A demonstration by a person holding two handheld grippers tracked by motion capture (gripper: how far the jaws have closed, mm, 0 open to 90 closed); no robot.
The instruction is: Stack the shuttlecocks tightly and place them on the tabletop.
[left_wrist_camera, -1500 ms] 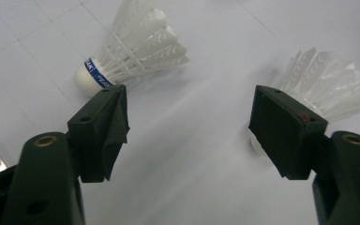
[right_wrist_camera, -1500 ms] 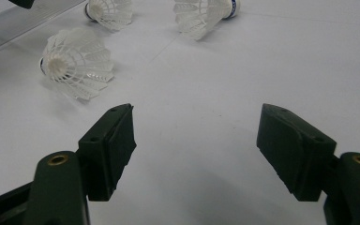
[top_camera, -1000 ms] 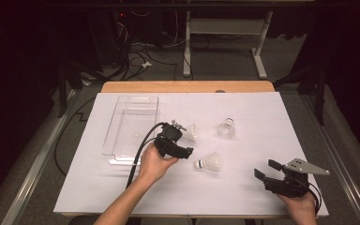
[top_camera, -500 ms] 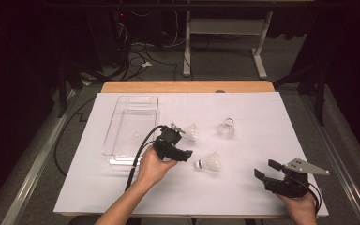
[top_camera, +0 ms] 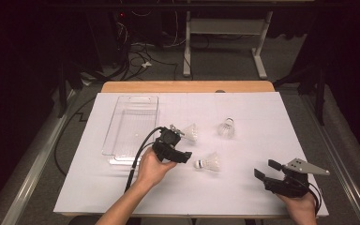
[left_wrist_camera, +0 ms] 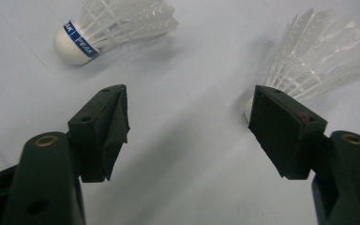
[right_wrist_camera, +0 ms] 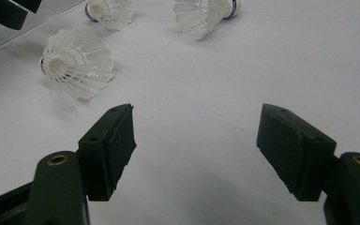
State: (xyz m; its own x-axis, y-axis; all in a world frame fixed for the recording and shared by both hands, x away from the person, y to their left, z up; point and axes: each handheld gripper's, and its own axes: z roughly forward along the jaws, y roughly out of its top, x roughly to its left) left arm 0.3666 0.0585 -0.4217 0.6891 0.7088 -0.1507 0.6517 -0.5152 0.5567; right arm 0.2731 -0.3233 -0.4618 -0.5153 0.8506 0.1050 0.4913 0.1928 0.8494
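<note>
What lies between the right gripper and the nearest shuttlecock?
Nothing: bare white table cover separates the open right gripper from the nearest shuttlecock, seen in the high view and right gripper view.

Wooden table [top_camera: 187,86] covered by white sheet [top_camera: 262,122] — bearing clear tray [top_camera: 133,123] at left, three shuttlecocks [top_camera: 208,162] mid-sheet.

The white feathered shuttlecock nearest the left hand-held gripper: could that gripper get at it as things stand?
Probably yes. The left hand-held gripper is open, and the white feathered shuttlecock lies just beyond its right jaw on bare white paper, with nothing between them.
</note>
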